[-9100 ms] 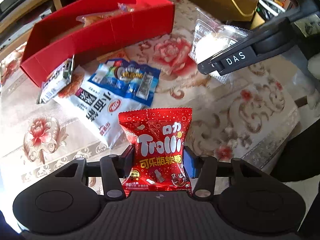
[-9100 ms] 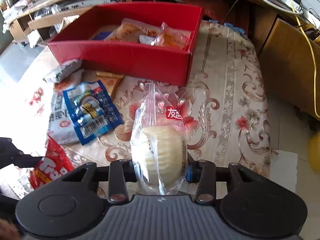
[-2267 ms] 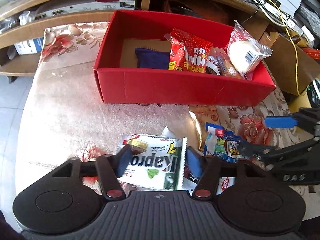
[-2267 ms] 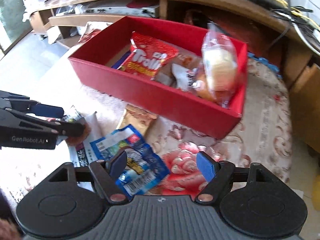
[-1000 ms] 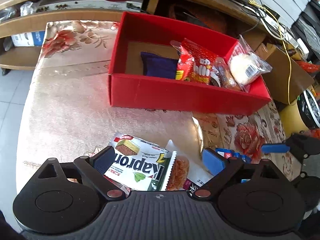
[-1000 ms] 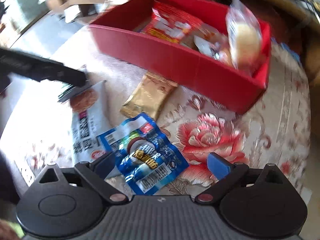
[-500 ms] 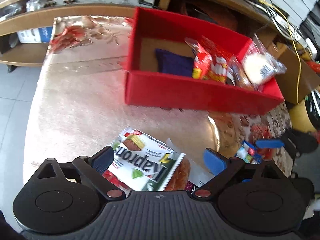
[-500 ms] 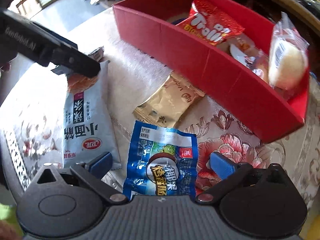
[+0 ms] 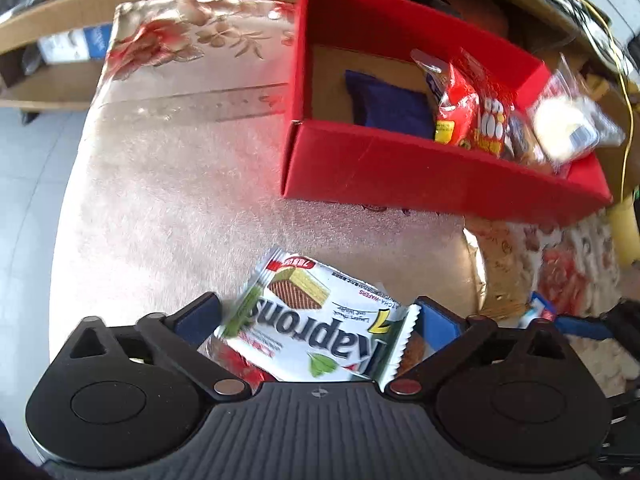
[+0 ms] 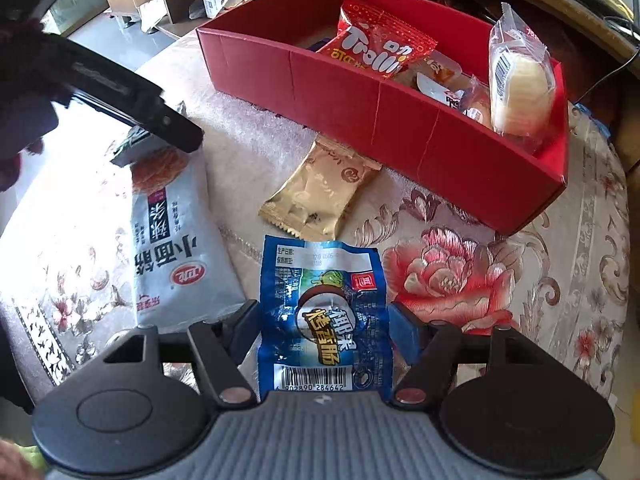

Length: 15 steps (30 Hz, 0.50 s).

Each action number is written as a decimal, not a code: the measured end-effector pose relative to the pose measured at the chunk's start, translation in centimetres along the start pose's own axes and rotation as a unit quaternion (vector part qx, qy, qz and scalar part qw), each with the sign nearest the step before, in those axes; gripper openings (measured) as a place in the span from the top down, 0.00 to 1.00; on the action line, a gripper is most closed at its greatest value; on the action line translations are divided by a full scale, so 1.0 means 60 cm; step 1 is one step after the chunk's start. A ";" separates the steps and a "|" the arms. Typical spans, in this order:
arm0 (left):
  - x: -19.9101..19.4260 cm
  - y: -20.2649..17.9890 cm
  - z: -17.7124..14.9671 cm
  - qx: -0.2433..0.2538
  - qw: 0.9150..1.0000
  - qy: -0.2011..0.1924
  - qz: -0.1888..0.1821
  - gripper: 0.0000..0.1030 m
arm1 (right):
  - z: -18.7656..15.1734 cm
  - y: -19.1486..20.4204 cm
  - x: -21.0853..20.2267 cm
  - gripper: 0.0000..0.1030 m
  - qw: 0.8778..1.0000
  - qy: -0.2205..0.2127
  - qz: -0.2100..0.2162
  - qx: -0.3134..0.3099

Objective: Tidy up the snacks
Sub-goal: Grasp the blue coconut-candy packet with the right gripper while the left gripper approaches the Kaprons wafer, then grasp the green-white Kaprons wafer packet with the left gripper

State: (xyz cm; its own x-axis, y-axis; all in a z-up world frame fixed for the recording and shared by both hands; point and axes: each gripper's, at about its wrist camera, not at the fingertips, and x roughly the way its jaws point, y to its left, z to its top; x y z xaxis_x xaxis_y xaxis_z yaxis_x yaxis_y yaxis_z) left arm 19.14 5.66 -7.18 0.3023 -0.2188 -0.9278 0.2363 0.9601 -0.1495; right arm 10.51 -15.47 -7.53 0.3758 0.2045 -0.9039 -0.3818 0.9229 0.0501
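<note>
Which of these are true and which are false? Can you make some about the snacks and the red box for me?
1. The red Trolli bag sits inside the red box. True.
2. The gold packet is inside the box. False: it lies on the flowered cloth just in front of the box.
3. The blue sausage packet lies between the right gripper's fingers, which are closing. True.
4. The left gripper is reaching for a banana. False: a white and green wafer packet lies between its wide fingers.
5. The round pale cake in clear wrap leans at one end of the box. True.
</note>
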 end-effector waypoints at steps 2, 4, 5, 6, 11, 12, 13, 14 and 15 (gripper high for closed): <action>0.002 -0.004 0.000 0.012 1.000 -0.001 0.005 0.01 | -0.004 0.004 0.002 0.26 1.000 0.000 0.000 0.004; -0.003 -0.004 -0.009 0.006 1.000 -0.003 -0.004 0.02 | 0.001 -0.001 -0.003 0.26 1.000 0.000 0.002 0.008; -0.007 -0.008 -0.015 0.011 1.000 -0.002 -0.010 0.05 | 0.000 -0.002 -0.005 0.26 1.000 0.000 0.003 0.011; -0.011 -0.013 -0.022 0.020 1.000 -0.003 -0.013 0.07 | -0.001 -0.004 -0.007 0.26 1.000 0.000 0.005 0.014; -0.028 -0.025 -0.053 0.028 0.999 0.000 -0.026 0.24 | -0.006 -0.008 -0.021 0.26 1.000 -0.005 0.004 0.026; -0.032 -0.023 -0.059 0.020 0.999 0.004 -0.037 0.25 | -0.007 -0.008 -0.023 0.26 1.000 -0.007 0.003 0.028; -0.034 -0.024 -0.062 0.016 0.999 0.006 -0.043 0.26 | -0.010 -0.009 -0.027 0.26 1.000 -0.008 0.001 0.031; -0.038 -0.024 -0.066 0.012 0.999 0.006 -0.046 0.26 | -0.013 -0.009 -0.030 0.26 0.999 -0.008 0.001 0.032; -0.041 -0.025 -0.067 0.010 0.999 0.004 -0.041 0.22 | -0.015 -0.010 -0.032 0.26 0.999 -0.009 0.000 0.033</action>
State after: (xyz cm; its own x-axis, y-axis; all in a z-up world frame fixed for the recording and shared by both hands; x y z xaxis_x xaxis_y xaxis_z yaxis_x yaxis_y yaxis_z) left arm 14.34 5.45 -6.07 0.2748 -0.2944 -0.9153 0.2789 0.9354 -0.2172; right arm 9.26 -16.73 -6.19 0.3908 0.2098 -0.8962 -0.3249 0.9424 0.0789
